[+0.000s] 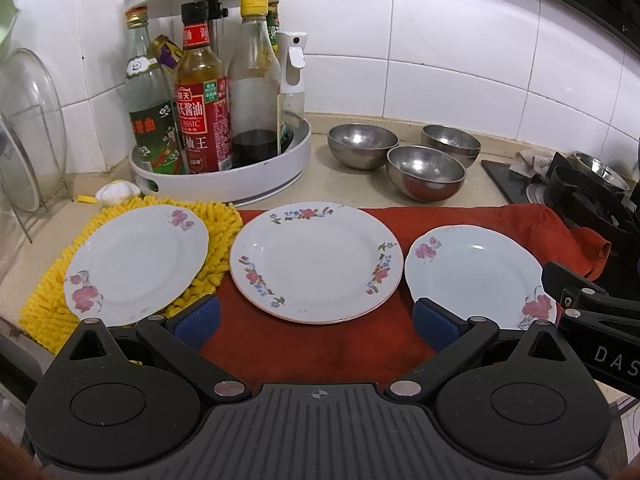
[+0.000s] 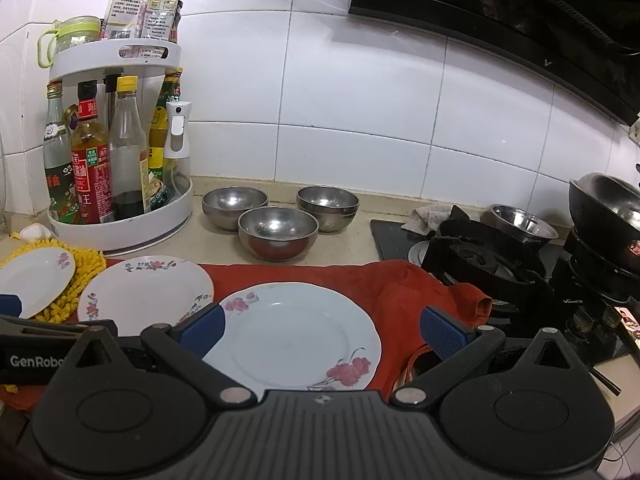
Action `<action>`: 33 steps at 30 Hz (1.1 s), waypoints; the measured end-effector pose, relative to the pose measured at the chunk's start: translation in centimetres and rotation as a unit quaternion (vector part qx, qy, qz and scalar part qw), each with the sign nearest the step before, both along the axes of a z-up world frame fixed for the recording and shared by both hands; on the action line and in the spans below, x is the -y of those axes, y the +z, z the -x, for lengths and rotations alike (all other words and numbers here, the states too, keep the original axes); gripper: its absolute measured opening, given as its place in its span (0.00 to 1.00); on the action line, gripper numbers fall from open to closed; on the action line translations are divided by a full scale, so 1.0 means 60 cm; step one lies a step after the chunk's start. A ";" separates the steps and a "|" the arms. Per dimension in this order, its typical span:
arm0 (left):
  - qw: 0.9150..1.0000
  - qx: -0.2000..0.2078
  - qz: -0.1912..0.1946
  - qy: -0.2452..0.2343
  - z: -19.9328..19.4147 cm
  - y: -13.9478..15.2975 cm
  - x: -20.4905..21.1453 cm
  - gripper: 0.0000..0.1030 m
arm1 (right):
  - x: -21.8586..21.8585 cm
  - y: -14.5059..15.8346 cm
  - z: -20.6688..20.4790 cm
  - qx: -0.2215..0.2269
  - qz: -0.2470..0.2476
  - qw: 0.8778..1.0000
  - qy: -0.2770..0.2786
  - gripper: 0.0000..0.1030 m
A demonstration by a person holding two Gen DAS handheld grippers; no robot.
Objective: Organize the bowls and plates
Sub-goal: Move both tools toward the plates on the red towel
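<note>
Across the near counter, a red cloth (image 1: 320,344) lies spread, probably as padding for the crockery. Three plates sit on it in a row, apart, none stacked: the left plate (image 1: 136,264) rests mostly on a yellow chenille mat (image 1: 216,224), the middle plate (image 1: 316,262) is largest, the right plate (image 2: 296,338) is pale blue-white. Farther back, three steel bowls (image 1: 424,172) cluster beside the white condiment rack (image 1: 224,184), one apparently nested double. Left gripper (image 1: 316,322) hovers released near the middle plate's near rim; right gripper (image 2: 324,326) hovers with jaws spread, straddling the right plate, touching nothing. Judgement: task not begun; stacking plates likely first.
</note>
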State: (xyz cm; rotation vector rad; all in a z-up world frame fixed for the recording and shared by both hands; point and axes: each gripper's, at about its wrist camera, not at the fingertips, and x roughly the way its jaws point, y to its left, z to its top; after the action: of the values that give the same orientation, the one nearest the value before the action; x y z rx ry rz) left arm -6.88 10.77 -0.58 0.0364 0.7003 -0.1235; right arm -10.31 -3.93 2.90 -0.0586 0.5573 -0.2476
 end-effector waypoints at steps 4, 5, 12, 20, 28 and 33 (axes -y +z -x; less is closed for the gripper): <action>1.000 0.000 0.000 -0.001 0.002 0.000 0.000 1.00 | -0.001 -0.003 0.007 -0.003 -0.002 1.000 -0.003 0.97; 1.000 0.000 0.000 0.000 0.001 0.000 0.000 1.00 | -0.001 -0.002 0.008 -0.003 -0.002 1.000 -0.003 0.97; 1.000 0.000 -0.001 -0.002 0.004 -0.002 0.001 1.00 | -0.001 -0.003 0.010 -0.004 -0.003 1.000 -0.005 0.97; 1.000 0.000 -0.002 -0.004 0.009 -0.003 0.004 1.00 | -0.002 -0.003 0.010 -0.016 -0.024 1.000 -0.009 0.97; 1.000 -0.016 -0.001 -0.022 0.005 -0.012 0.004 1.00 | 0.004 -0.010 0.016 -0.006 -0.033 0.999 -0.018 0.97; 0.999 -0.017 -0.003 -0.030 -0.001 -0.012 0.016 1.00 | 0.021 -0.013 0.011 -0.015 -0.034 0.999 -0.022 0.97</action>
State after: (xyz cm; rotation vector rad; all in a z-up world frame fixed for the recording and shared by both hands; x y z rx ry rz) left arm -6.81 9.82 -1.32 0.0609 0.7337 -0.1808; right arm -10.98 -5.17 2.13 0.0158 0.5969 -0.2709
